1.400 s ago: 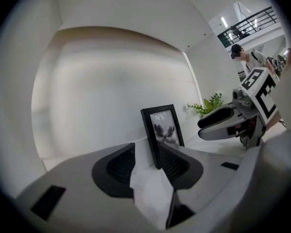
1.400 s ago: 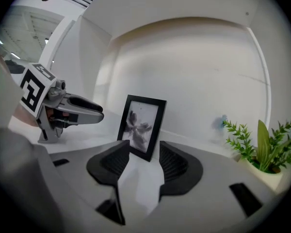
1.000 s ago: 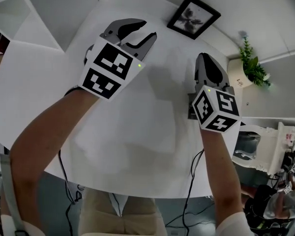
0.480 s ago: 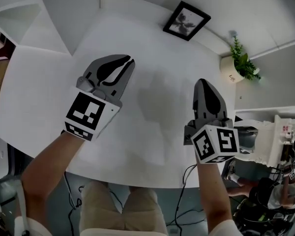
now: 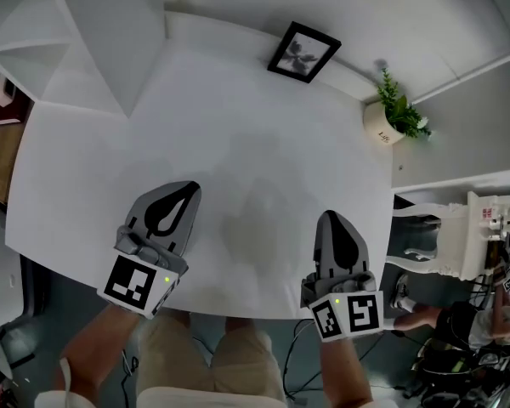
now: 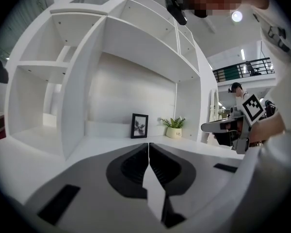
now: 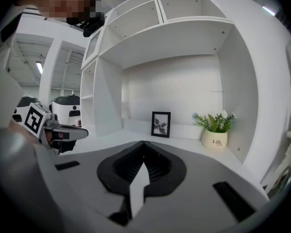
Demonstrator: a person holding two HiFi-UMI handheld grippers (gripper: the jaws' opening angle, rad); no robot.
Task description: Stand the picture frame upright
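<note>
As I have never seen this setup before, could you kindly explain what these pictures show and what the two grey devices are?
A person holds a gripper in each hand; the marker cubes are part of them. The head view is from a camera on the person's head: the left gripper and right gripper are over the near edge of a white table. The other two are from cameras on each gripper, looking along its jaws. Both jaws are shut and empty; the left just closed. At the back a frame stands upright, a plant to its right.
</note>
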